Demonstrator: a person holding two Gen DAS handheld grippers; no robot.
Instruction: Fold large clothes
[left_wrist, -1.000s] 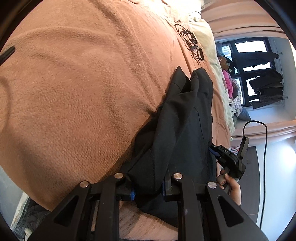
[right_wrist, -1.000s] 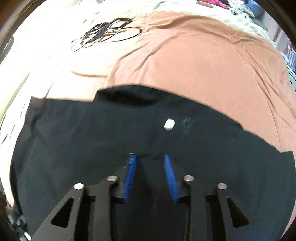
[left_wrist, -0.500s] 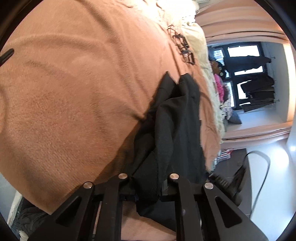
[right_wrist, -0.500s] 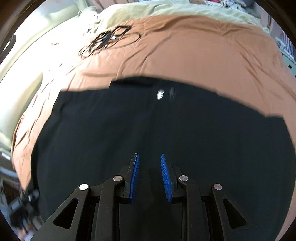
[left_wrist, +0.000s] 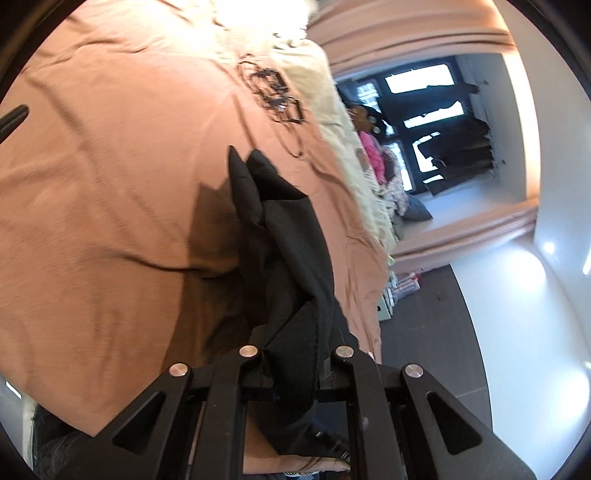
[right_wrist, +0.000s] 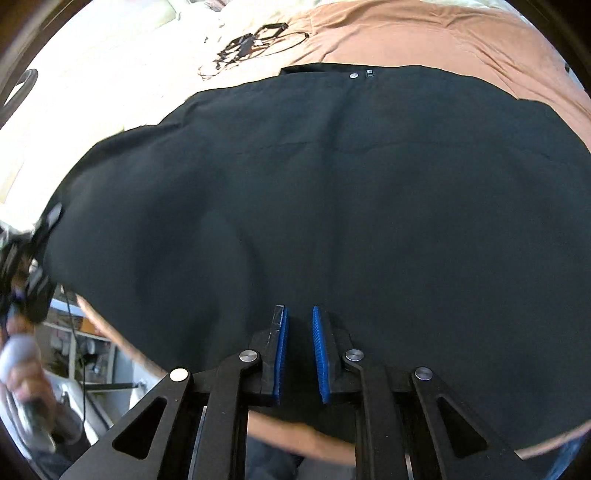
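1. Left wrist view: my left gripper (left_wrist: 291, 373) was clenched on a bunched edge of the large black woven garment (left_wrist: 284, 258). The fold of cloth ran up between the jaws and away from them, its long axis heading toward the far end of the rust-brown fleece bedspread (left_wrist: 103, 177). A tangle of black cables (left_wrist: 275, 94) lay well beyond it, near the cream blanket (left_wrist: 343, 133).

2. Right wrist view: my right gripper (right_wrist: 299, 354) hung over the near hem of the same garment (right_wrist: 332, 192), which lay spread flat across the bedspread (right_wrist: 424, 33), its button edge farthest from me. The blue ribbed pads (right_wrist: 281, 354) were closing, a narrow gap left between them; I could not tell whether cloth was pinched there. The left gripper (right_wrist: 29, 266) showed blurred at the garment's left corner.

3. My judgement: both grippers sat at the near edge, so the fold would carry that edge away toward the button edge.
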